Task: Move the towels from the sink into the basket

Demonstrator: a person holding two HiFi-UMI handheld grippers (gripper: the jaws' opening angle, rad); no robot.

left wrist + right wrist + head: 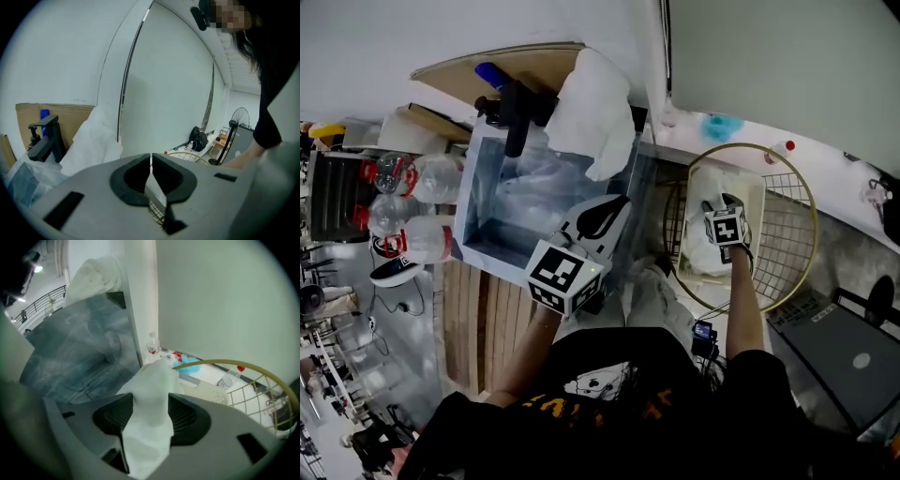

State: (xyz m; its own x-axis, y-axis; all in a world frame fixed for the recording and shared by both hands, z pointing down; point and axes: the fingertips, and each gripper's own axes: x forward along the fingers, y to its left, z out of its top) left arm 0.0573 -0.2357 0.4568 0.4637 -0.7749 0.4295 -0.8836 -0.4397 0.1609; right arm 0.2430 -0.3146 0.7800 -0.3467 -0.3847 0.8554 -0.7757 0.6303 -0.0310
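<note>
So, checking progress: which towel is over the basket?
The towel between the right gripper's jaws, over the basket; the other towel hangs on the sink's back corner.

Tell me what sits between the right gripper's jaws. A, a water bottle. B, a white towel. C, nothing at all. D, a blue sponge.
B: the right gripper view shows a white towel filling the gap between the jaws of the right gripper, with the basket just beyond.
</note>
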